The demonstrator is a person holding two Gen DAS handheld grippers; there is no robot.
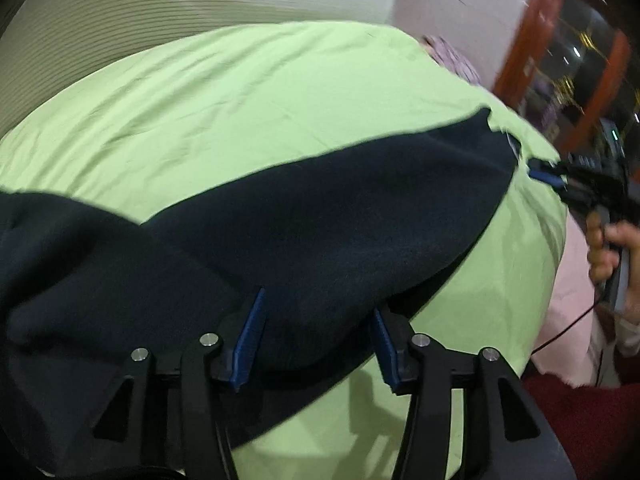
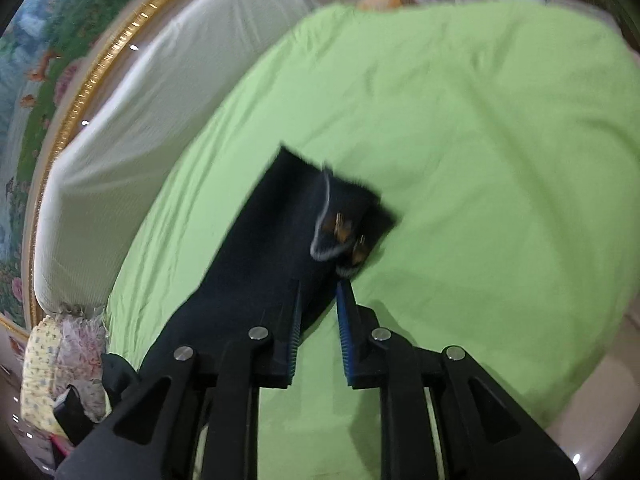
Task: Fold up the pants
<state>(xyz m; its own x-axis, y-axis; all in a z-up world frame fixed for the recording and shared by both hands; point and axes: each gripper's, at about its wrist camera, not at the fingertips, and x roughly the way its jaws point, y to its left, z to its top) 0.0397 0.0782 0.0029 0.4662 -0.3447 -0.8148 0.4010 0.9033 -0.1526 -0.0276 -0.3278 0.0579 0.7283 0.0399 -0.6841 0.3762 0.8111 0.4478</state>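
Note:
Dark navy pants (image 1: 320, 216) lie stretched across a light green bed sheet (image 1: 240, 92). My left gripper (image 1: 319, 302) is open, its blue pads wide apart, with a bulge of the pants' near edge between them and neither pad visibly pressing on it. At the far right end of the pants sits my right gripper (image 1: 540, 174), held by a hand (image 1: 608, 248). In the right wrist view the pants (image 2: 260, 256) run away from the gripper to an end with a pale drawstring (image 2: 322, 236). My right gripper (image 2: 320, 285) stands slightly open, and the cloth's edge lies in the narrow gap near the tips.
A white ribbed headboard (image 2: 132, 128) runs along the bed, with a gold-framed painting (image 2: 48, 64) behind it. Floral pillows (image 2: 64, 356) lie at the bed's end. A pink cloth (image 1: 572, 320), a red rug (image 1: 592, 420) and a wooden cabinet (image 1: 560, 60) are beside the bed.

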